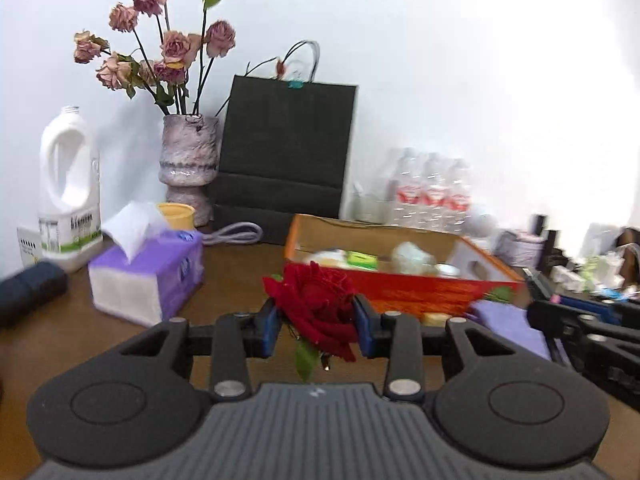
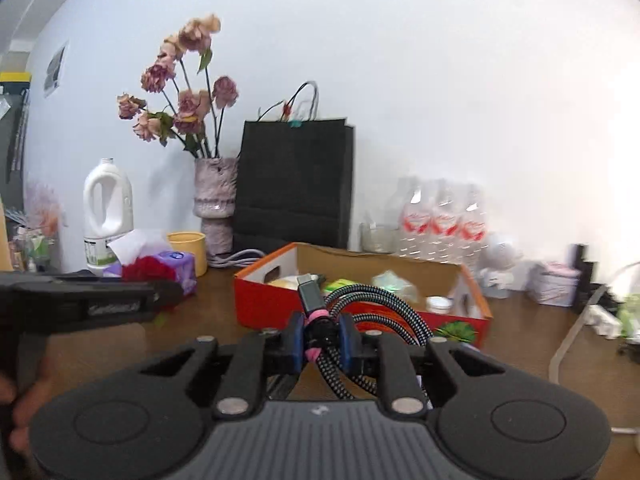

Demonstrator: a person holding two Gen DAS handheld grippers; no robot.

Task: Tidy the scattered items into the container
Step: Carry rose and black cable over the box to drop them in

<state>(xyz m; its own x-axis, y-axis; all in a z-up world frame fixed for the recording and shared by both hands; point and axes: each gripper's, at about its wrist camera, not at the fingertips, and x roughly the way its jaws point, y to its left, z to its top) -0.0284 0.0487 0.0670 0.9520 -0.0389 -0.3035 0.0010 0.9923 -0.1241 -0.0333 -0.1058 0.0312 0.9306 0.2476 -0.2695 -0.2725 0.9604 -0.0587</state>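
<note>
My left gripper (image 1: 316,326) is shut on a red rose (image 1: 316,304), lifted above the brown table just in front of the orange cardboard box (image 1: 400,290). My right gripper (image 2: 320,338) is shut on a coiled braided cable (image 2: 372,300) bound with a pink tie, its plug pointing up. The cable hangs before the same orange box (image 2: 264,300), which holds several small items. In the right wrist view the left gripper (image 2: 160,288) shows at the left with the rose (image 2: 148,270). The right gripper (image 1: 538,300) shows at the right edge of the left wrist view.
A purple tissue box (image 1: 148,276), a white jug (image 1: 68,184), a yellow cup (image 1: 176,214), a vase of dried roses (image 1: 188,160) and a black paper bag (image 1: 284,156) line the wall. Water bottles (image 1: 432,192) stand behind the box. A purple pack (image 1: 508,324) lies at its front right.
</note>
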